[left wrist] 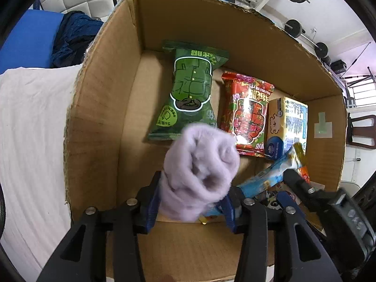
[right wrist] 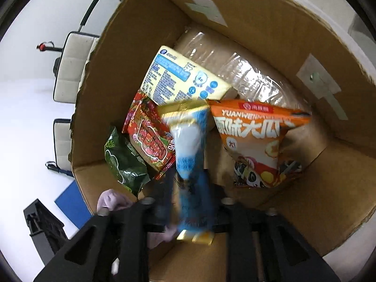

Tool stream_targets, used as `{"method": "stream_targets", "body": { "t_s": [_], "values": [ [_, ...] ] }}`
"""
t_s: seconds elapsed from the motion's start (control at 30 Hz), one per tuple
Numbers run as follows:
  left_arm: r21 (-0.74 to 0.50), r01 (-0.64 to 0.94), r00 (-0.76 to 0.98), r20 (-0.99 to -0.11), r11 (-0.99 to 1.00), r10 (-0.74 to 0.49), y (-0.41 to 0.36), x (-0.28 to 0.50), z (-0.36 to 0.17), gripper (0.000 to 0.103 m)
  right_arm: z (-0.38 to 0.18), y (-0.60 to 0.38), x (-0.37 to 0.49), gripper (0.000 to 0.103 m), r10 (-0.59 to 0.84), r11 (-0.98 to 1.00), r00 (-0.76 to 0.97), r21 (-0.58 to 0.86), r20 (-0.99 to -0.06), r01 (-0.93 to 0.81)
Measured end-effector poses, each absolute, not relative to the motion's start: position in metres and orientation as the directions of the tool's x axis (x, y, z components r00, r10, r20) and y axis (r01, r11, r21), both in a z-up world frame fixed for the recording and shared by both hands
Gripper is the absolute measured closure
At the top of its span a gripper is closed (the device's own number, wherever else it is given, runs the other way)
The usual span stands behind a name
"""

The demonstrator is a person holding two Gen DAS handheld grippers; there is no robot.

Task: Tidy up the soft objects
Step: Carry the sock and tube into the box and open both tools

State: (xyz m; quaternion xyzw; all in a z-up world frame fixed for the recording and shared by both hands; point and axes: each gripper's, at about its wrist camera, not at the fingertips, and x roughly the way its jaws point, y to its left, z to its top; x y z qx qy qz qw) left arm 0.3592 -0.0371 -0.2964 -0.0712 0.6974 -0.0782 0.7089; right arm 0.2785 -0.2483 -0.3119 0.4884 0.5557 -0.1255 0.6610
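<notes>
Home gym room, cardboard box (left wrist: 98, 108) of snacks: left gripper (left wrist: 192, 202) clenching lilac sock (left wrist: 199, 171), right gripper (right wrist: 188, 202) clenching blue packet (right wrist: 190, 150), so they could collide.

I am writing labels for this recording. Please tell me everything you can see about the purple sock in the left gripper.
The purple sock is pale lilac, fuzzy knit, rolled into a soft bundle. The left gripper is shut on its lower part, blue fingers pressing both sides; the rounded end sticks forward. It hangs above the floor of the cardboard box, touching only the fingers. It looks slightly blurred.
</notes>
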Motion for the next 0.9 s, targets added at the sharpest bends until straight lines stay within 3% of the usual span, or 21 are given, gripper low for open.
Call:
{"method": "stream_targets", "body": {
  "t_s": [0.03, 0.3, 0.4, 0.5, 0.53, 0.6, 0.9],
  "values": [
    [-0.207, 0.013, 0.015, -0.978, 0.978, -0.207, -0.037, 0.359, -0.295, 0.054, -0.309, -0.248, 0.279, 0.046, 0.369, 0.501, 0.353, 0.504, -0.859, 0.703],
    [-0.198, 0.031, 0.054, -0.978, 0.980, -0.199, -0.032, 0.351, -0.274, 0.052, -0.281, -0.249, 0.283, 0.045, 0.325, 0.631, 0.308, 0.447, -0.894, 0.634],
    [-0.185, 0.046, 0.084, -0.978, 0.982, -0.188, -0.033, 0.344, -0.263, 0.039, -0.269, -0.247, 0.283, 0.045, 0.280, 0.711, 0.276, 0.392, -0.920, 0.584],
    [-0.163, 0.067, 0.115, -0.979, 0.984, -0.170, -0.034, 0.335, -0.251, 0.035, -0.257, -0.241, 0.283, 0.045, 0.190, 0.815, 0.237, 0.288, -0.953, 0.503],
    [-0.155, 0.074, 0.123, -0.979, 0.985, -0.164, -0.035, 0.333, -0.248, 0.026, -0.254, -0.237, 0.282, 0.045, 0.151, 0.851, 0.226, 0.243, -0.962, 0.466],
    [-0.131, 0.086, 0.146, -0.979, 0.988, -0.142, -0.037, 0.326, -0.243, 0.018, -0.250, -0.233, 0.278, 0.044, 0.089, 0.893, 0.215, 0.174, -0.972, 0.415],
    [-0.046, 0.112, 0.218, -0.973, 0.993, -0.069, -0.035, 0.306, -0.232, 0.009, -0.237, -0.219, 0.259, 0.013, -0.072, 0.963, 0.236, -0.005, -0.969, 0.271]
  ]
}}
